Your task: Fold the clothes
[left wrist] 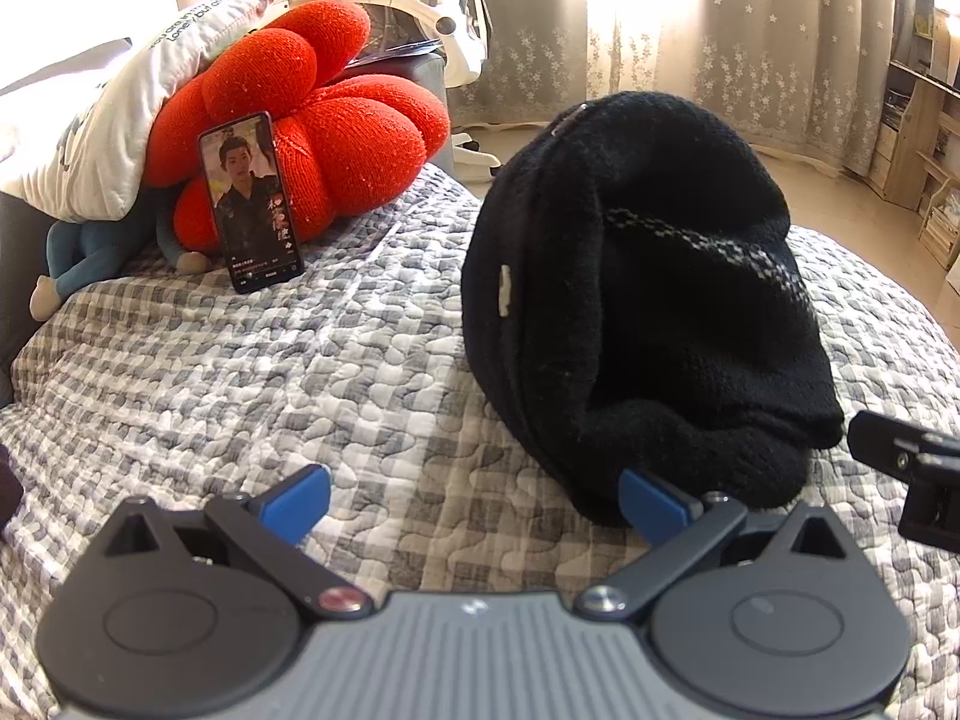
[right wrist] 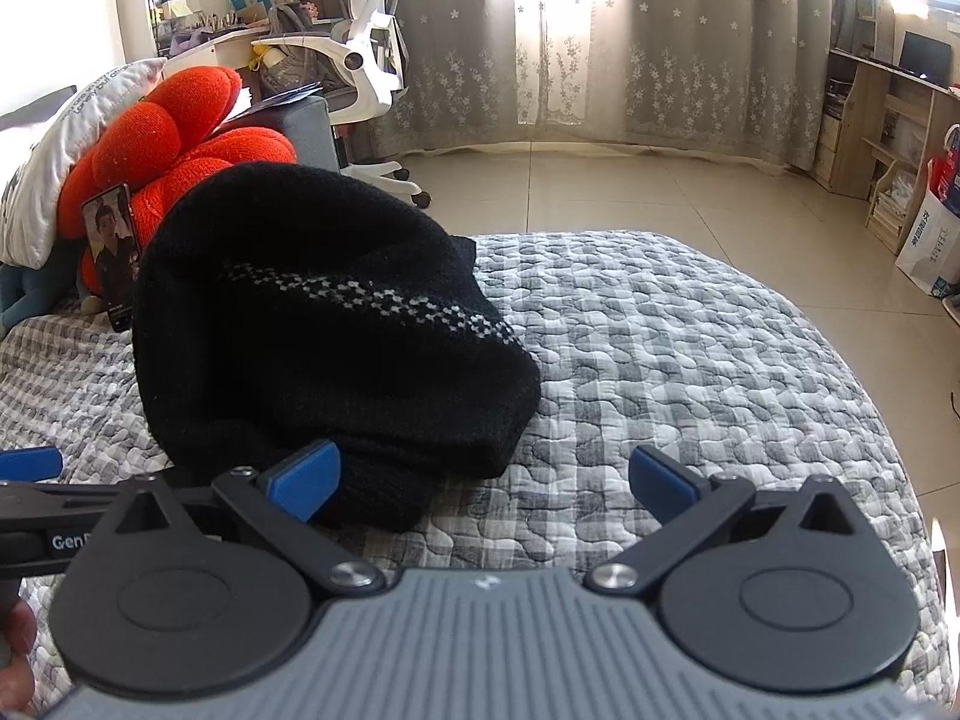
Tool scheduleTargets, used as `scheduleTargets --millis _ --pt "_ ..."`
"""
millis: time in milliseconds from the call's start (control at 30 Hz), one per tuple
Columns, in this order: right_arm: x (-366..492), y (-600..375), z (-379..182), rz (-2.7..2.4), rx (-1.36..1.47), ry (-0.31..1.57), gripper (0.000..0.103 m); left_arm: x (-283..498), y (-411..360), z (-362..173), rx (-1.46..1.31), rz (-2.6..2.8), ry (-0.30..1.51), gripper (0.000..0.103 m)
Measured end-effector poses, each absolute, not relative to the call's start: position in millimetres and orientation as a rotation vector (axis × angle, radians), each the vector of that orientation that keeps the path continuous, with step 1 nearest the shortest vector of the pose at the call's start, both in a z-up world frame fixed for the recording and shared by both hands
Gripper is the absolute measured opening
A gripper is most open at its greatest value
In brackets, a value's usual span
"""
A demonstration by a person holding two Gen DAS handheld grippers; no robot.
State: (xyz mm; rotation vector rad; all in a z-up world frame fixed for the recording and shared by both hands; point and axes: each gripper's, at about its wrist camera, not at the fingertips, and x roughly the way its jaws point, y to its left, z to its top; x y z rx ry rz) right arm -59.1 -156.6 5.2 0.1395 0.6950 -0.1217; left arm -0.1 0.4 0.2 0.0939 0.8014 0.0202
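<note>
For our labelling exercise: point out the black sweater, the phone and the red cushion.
black sweater [right wrist: 336, 324], right wrist view, patterned stripe.
phone [left wrist: 251, 201], left wrist view, lit screen.
red cushion [left wrist: 360, 144], left wrist view, front lobe.

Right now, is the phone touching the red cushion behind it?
Touching. The left wrist view shows the phone standing upright on the quilt, its back leaning against the red cushion, no gap visible.

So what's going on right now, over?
Left gripper and right gripper open, empty. Black sweater bundled on quilt, near edge at the fingertips. Nothing in the way.
</note>
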Motion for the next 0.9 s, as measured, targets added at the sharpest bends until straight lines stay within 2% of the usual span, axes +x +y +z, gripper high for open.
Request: scheduleTargets --millis 900 --pt "-60.7 -148.6 -10.1 -0.153 0.141 0.692 0.103 -0.5 6.0 -0.3 0.094 0.026 0.8 0.103"
